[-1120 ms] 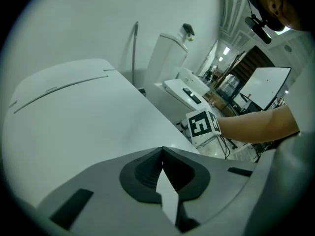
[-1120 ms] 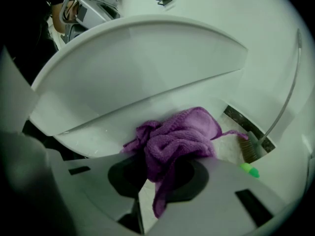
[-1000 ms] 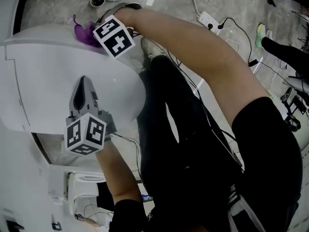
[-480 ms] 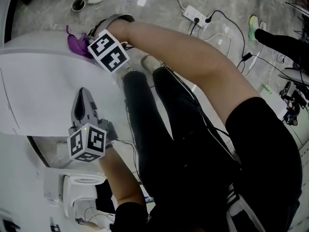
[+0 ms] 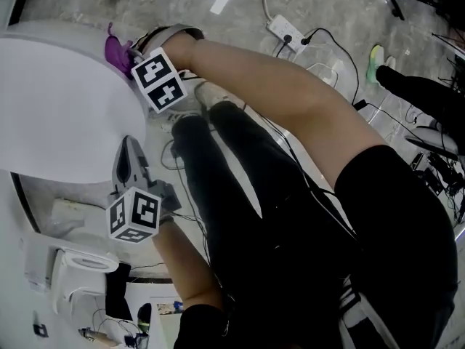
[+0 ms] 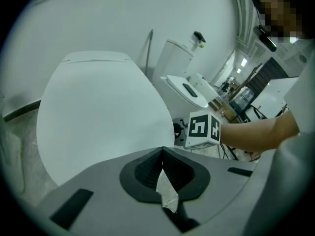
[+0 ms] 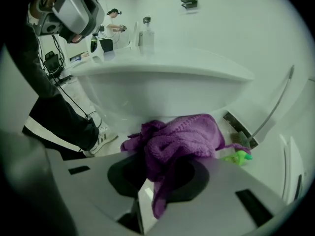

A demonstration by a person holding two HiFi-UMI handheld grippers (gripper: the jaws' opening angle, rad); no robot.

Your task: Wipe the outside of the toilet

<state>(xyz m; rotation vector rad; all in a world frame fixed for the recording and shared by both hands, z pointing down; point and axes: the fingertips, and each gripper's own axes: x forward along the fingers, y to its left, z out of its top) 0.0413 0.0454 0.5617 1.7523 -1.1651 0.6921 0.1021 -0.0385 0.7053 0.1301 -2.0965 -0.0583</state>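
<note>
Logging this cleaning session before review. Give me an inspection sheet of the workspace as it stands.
Surface: grey stone floor.
Job's things: white toilet, lid down; purple cloth at its bowl's outside.
Clutter: green bottle beside the toilet.
Grippers: left tongs shut, white scrap at seam; right tongs shut on the purple cloth.
Cables: power strip and cords on the floor.
Surroundings: second toilet; bystander's shoe.

The toilet [image 5: 58, 100] looks smooth and glossy white, like glazed ceramic. The cloth [image 7: 183, 140] is purple, soft and nubbly, knitted or terry. The left gripper [image 6: 162, 156] and right gripper [image 7: 160, 173] are matt grey plastic with black ribbed pads [image 6: 146, 173]. The floor [image 5: 341, 6] is mottled grey stone.
</note>
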